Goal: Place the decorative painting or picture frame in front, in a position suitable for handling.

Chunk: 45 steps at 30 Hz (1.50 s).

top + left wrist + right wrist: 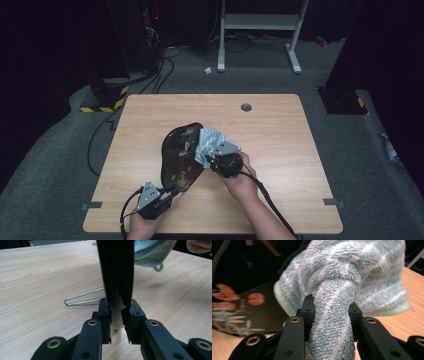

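Observation:
A black lacquered tray (181, 155) with floral decoration stands tilted on edge at the table's middle. My left gripper (172, 192) is shut on its near edge; in the left gripper view the tray's dark, chipped rim (117, 282) rises between the jaws of the left gripper (118, 315). A striped pale-teal fluffy cloth (209, 142) rests against the tray's upper right face. My right gripper (212, 161) is shut on a bunched fold of that cloth (334, 315), with the tray's painted face (249, 312) just behind to the left.
The wooden table (280, 150) has a round cable hole (246, 107) at its far side. A thin wire clip (82, 298) lies on the tabletop beside the tray. Cables and a white desk frame (260, 30) stand on the floor beyond.

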### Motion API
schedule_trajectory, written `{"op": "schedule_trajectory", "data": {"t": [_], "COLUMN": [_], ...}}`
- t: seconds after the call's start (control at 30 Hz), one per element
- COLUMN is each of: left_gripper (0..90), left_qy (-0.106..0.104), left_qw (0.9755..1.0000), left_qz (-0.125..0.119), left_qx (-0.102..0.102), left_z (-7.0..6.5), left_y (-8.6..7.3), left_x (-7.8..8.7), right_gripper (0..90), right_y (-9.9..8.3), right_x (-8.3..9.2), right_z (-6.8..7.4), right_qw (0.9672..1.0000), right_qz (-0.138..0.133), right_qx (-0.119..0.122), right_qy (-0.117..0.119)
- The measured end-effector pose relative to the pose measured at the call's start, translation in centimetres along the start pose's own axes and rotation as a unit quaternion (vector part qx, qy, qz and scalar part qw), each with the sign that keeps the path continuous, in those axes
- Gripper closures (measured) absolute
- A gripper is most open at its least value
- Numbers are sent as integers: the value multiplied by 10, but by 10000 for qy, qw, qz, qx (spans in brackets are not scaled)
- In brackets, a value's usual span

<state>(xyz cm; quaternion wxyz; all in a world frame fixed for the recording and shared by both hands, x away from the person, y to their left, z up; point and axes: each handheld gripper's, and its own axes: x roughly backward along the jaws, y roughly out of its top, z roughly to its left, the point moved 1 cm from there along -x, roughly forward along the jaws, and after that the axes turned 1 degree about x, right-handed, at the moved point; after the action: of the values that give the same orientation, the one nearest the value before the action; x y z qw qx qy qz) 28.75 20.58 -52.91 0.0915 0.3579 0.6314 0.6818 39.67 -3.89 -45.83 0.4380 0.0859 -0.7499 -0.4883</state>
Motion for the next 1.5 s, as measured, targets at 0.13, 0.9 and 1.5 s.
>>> {"op": "schedule_trajectory", "data": {"t": [0.13, 0.9, 1.5], "left_gripper": [764, 765, 764], "left_qy": [-10, -23, -23], "left_qw": [10000, 10000, 10000], "left_qz": [7, 4, 14], "left_qx": [3, 19, 20], "left_z": [0, 0, 0], "left_y": [0, 0, 0], "left_x": [0, 0, 0], "right_gripper": [677, 677, 674], "right_y": [7, 6, -19], "right_x": [14, 5, -1], "right_z": [32, 26, 49], "right_qw": [9985, 9988, 9967], "right_qz": [-241, -121, 230], "right_qx": [386, 389, 542], "right_qy": [316, 267, 556]}}
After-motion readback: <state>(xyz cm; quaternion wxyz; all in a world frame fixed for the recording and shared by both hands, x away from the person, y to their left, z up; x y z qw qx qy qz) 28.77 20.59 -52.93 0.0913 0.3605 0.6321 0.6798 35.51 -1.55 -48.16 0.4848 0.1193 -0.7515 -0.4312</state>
